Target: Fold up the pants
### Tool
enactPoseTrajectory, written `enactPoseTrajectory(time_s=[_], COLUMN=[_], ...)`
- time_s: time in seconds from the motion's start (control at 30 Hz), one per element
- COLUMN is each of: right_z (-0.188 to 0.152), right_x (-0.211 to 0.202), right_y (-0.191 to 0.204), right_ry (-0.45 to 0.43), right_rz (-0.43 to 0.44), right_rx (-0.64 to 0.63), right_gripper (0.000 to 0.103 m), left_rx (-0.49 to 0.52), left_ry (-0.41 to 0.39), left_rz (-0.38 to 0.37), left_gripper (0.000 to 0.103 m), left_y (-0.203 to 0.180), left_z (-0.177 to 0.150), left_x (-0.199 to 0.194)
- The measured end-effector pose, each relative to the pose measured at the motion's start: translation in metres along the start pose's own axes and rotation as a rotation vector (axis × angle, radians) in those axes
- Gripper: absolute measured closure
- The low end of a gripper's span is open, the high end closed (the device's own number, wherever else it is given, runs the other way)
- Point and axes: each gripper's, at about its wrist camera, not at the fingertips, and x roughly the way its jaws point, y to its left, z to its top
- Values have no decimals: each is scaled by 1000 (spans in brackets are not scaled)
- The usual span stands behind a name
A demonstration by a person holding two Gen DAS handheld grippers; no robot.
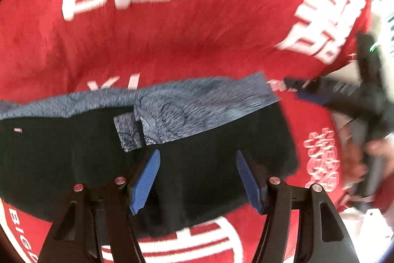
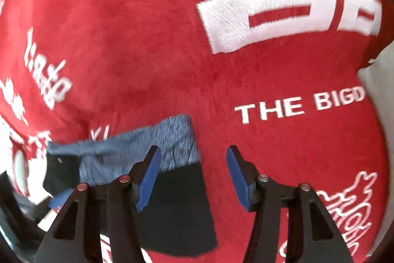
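The dark pants [image 1: 209, 169] lie flat on a red blanket [image 1: 197, 41], with their grey-blue fleece lining [image 1: 197, 102] turned out along the far edge. My left gripper [image 1: 197, 176] is open and empty just above the dark cloth. The right gripper shows at the right of the left wrist view [image 1: 307, 88], near the lining's corner. In the right wrist view the pants [image 2: 177, 208] lie low and left, lining [image 2: 147, 142] on the far side. My right gripper [image 2: 194, 174] is open and empty over the pants' right edge.
The red blanket [image 2: 147, 41] carries large white characters and the words "THE BIGD" [image 2: 300, 105]. Its edge and a pale surface [image 2: 379, 80] show at the right. A person's hand [image 1: 357, 159] is blurred at the right of the left wrist view.
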Motion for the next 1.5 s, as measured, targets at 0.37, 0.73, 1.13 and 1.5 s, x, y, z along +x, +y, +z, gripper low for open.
enactPoseTrajectory(time_s=[0.37, 0.73, 1.13, 1.5], right_z=[27, 15, -51, -82], right_x=[74, 65, 24, 9], right_y=[-4, -9, 32, 64], right_ry=[202, 151, 131, 97], right_rz=[195, 150, 30, -26], right_rx=[85, 59, -143, -273], right_gripper=[77, 64, 74, 70], left_rx=[-80, -11, -55, -151], left_ry=[50, 53, 74, 18], left_rz=[34, 67, 58, 120], left_gripper=[38, 38, 37, 21], left_y=[22, 2, 12, 52], left_z=[-18, -12, -20, -46], left_x=[25, 25, 21, -22])
